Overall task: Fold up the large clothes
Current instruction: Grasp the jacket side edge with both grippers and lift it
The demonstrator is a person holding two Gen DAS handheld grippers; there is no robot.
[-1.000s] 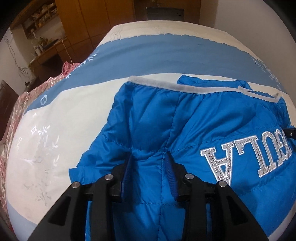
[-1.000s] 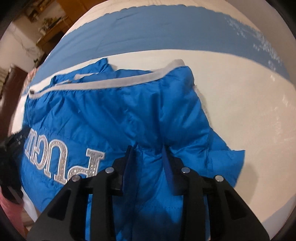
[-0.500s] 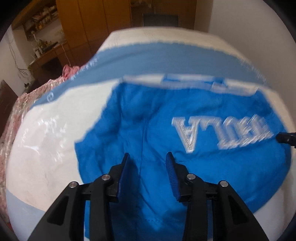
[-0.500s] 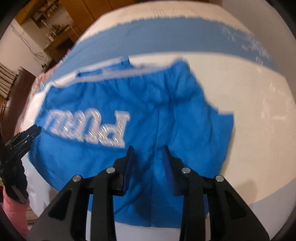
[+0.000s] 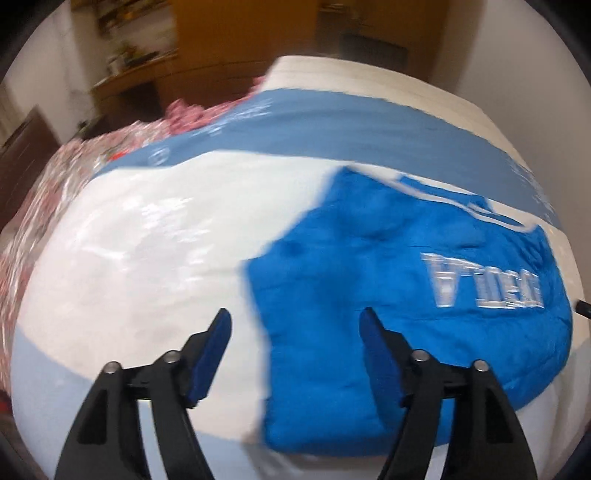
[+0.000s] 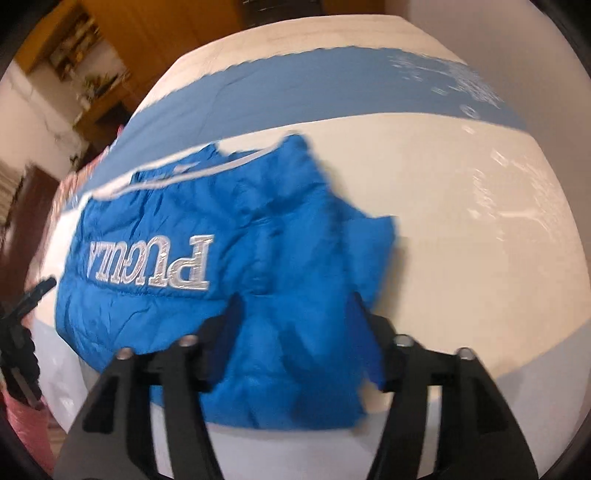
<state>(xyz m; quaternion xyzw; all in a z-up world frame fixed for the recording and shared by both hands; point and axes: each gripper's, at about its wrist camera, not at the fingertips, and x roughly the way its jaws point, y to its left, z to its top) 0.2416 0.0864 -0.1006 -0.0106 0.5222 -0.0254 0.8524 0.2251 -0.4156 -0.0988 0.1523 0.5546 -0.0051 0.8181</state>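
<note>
A bright blue padded jacket (image 5: 399, 295) with silver lettering and a pale grey hem lies folded on the bed; it also shows in the right wrist view (image 6: 236, 266). My left gripper (image 5: 295, 325) is open and empty, raised above the jacket's left edge. My right gripper (image 6: 293, 306) is open and empty, raised above the jacket's near right part. The tip of the left gripper (image 6: 37, 291) shows at the left edge of the right wrist view.
The bed (image 5: 147, 258) has a white and blue cover. A pink floral fabric (image 5: 44, 177) lies along its left side. Wooden cabinets (image 5: 229, 37) and a desk stand beyond the bed. A white wall (image 6: 498, 33) is on the right.
Both grippers have opened and let go of the jacket. Both have lifted and drawn back; the left has swung to the left. The jacket now lies flat on the bed.
</note>
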